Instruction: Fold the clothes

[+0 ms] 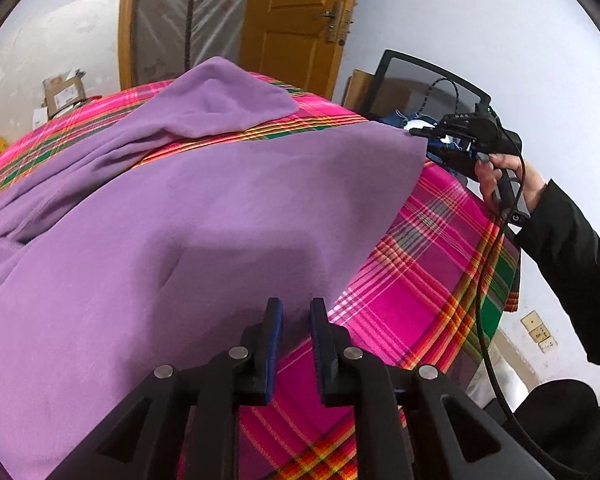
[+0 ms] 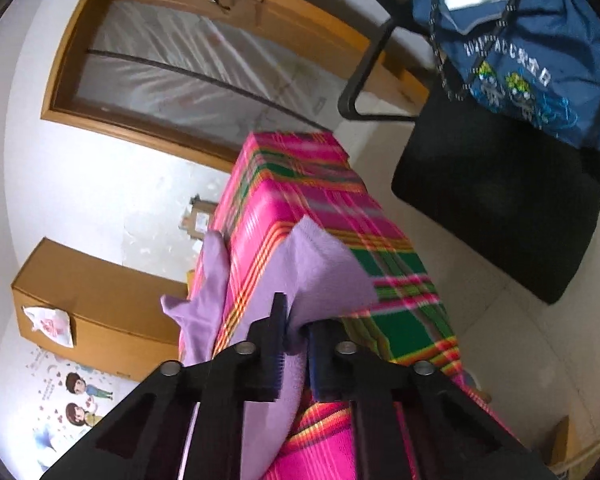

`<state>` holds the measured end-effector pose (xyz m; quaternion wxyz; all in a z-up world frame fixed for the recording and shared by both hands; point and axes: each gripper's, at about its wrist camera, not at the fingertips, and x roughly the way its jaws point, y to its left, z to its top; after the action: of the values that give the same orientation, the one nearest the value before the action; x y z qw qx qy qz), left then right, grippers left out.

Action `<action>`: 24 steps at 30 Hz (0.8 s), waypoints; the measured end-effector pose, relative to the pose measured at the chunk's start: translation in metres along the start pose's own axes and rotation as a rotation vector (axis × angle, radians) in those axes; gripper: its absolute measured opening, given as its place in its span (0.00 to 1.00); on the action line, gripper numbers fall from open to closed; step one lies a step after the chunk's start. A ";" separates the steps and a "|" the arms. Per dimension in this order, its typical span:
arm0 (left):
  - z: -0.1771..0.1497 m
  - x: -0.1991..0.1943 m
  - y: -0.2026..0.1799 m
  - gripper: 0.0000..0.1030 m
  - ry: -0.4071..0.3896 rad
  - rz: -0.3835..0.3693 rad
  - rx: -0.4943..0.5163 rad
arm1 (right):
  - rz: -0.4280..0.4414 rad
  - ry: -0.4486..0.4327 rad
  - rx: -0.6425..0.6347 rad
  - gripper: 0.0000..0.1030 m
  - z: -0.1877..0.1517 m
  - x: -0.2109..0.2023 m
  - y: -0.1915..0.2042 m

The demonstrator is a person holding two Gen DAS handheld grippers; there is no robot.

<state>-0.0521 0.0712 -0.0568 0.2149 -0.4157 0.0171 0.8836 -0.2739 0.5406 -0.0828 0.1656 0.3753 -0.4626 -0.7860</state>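
A purple garment [image 1: 204, 216] lies spread over a table with a pink plaid cloth [image 1: 420, 264]. My left gripper [image 1: 296, 312] hovers at the garment's near edge, its jaws slightly apart with nothing between them. My right gripper [image 1: 428, 133] is shut on the garment's far right corner and lifts it off the table. In the right wrist view the right gripper [image 2: 298, 320] pinches the purple fabric [image 2: 320, 280], which hangs between its fingers above the plaid cloth [image 2: 300, 184]. A sleeve [image 1: 216, 100] lies folded at the back.
A black chair [image 2: 496, 200] with a blue garment [image 2: 520, 40] stands beside the table. A wooden door [image 1: 296, 20] and a mirror [image 1: 188, 16] are behind it. Cardboard boxes [image 1: 64, 92] sit at the far left. A wooden cabinet [image 2: 96, 304] stands by the wall.
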 end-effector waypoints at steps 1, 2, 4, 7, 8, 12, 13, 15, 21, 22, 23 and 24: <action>0.000 0.000 -0.002 0.03 -0.001 0.002 0.007 | 0.001 -0.008 -0.008 0.07 0.000 -0.002 0.002; 0.000 0.001 -0.003 0.02 -0.002 0.004 0.012 | 0.002 -0.016 -0.017 0.06 0.001 -0.003 0.003; 0.000 -0.001 -0.003 0.02 -0.006 0.002 0.012 | 0.013 -0.031 -0.032 0.05 0.001 -0.008 0.007; 0.002 -0.005 -0.002 0.01 -0.020 -0.007 0.009 | 0.019 -0.052 -0.052 0.05 0.002 -0.016 0.014; 0.003 -0.007 -0.001 0.01 -0.026 -0.011 0.008 | 0.017 -0.060 -0.058 0.05 0.001 -0.017 0.016; 0.006 -0.018 -0.002 0.01 -0.049 -0.027 0.013 | 0.010 -0.085 -0.075 0.04 -0.001 -0.035 0.025; 0.007 -0.021 -0.003 0.01 -0.054 -0.032 0.015 | 0.008 -0.092 -0.080 0.04 -0.003 -0.041 0.027; 0.008 -0.029 -0.005 0.01 -0.068 -0.051 0.017 | -0.001 -0.111 -0.101 0.04 -0.008 -0.058 0.035; 0.006 -0.051 -0.005 0.01 -0.098 -0.117 0.008 | -0.049 -0.157 -0.133 0.05 -0.028 -0.108 0.044; 0.005 -0.052 -0.004 0.01 -0.097 -0.124 0.004 | -0.060 -0.163 -0.127 0.05 -0.031 -0.115 0.040; 0.003 -0.052 -0.004 0.01 -0.094 -0.130 0.000 | -0.070 -0.173 -0.114 0.04 -0.033 -0.119 0.034; 0.002 -0.052 -0.003 0.01 -0.090 -0.138 -0.004 | -0.081 -0.184 -0.100 0.04 -0.035 -0.124 0.028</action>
<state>-0.0234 0.0555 -0.0165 0.2751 -0.3762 -0.0230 0.8845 -0.1679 0.5803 -0.0152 0.1088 0.3111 -0.4204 -0.8453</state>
